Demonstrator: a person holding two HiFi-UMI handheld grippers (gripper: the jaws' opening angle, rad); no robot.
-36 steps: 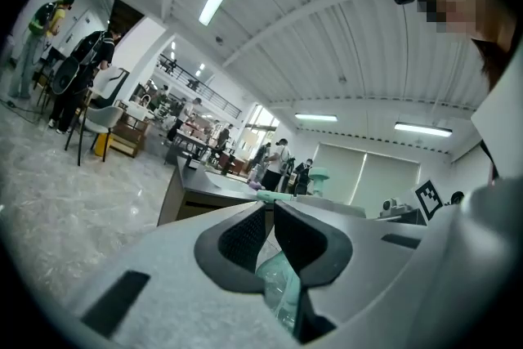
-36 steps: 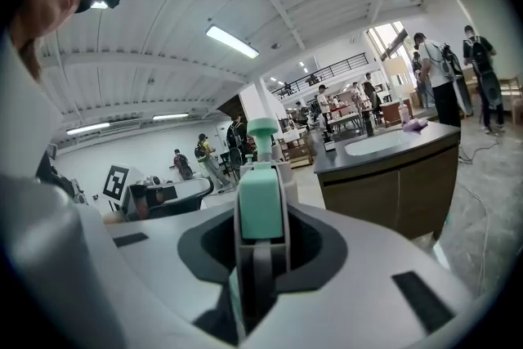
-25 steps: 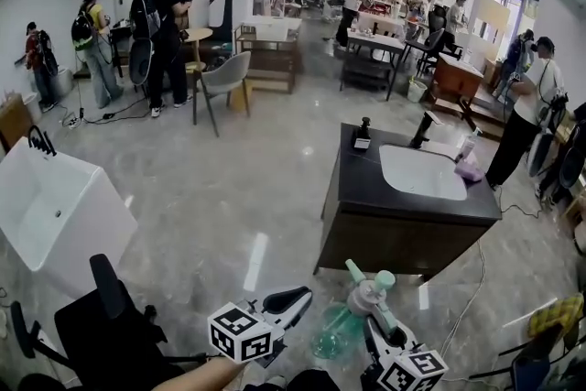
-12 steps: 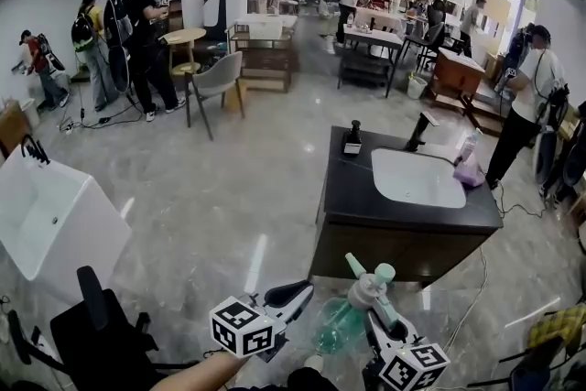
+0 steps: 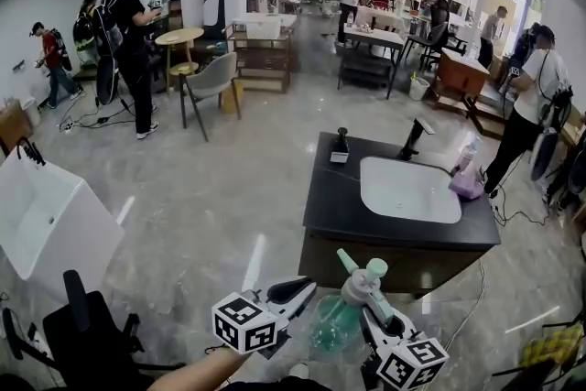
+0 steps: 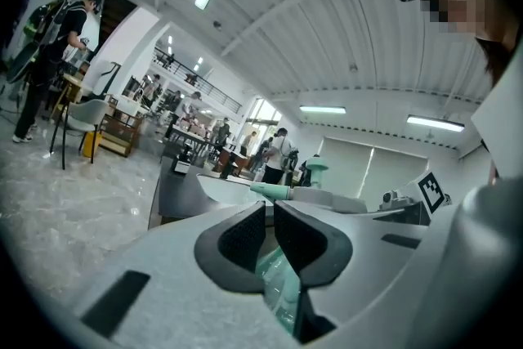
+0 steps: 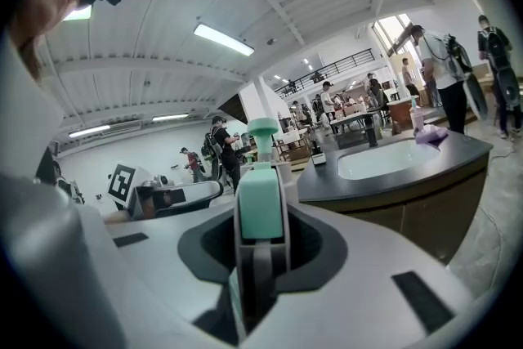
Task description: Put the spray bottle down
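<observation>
A spray bottle [image 5: 331,323] with a translucent green body and a pale green trigger head hangs low in the head view, held up in the air. My right gripper [image 5: 368,305] is shut on its neck. In the right gripper view the trigger head [image 7: 261,204] stands upright between the jaws. My left gripper [image 5: 295,292] floats just left of the bottle, shut, with nothing between its pads. From the left gripper [image 6: 269,212] view the bottle [image 6: 282,290] shows beyond the jaws. Ahead stands a vanity with a black counter [image 5: 328,197].
The counter holds a white basin [image 5: 407,190], a black faucet [image 5: 413,138], a dark soap dispenser [image 5: 341,145] and a purple cloth [image 5: 465,184]. A white freestanding sink [image 5: 46,215] and a black chair [image 5: 96,339] are at the left. Several people stand among tables farther back.
The vanity has drawn closer and shifted left in the head view as both grippers travel forward together. The bottle stays in the right gripper, and the left gripper keeps its place beside it.
</observation>
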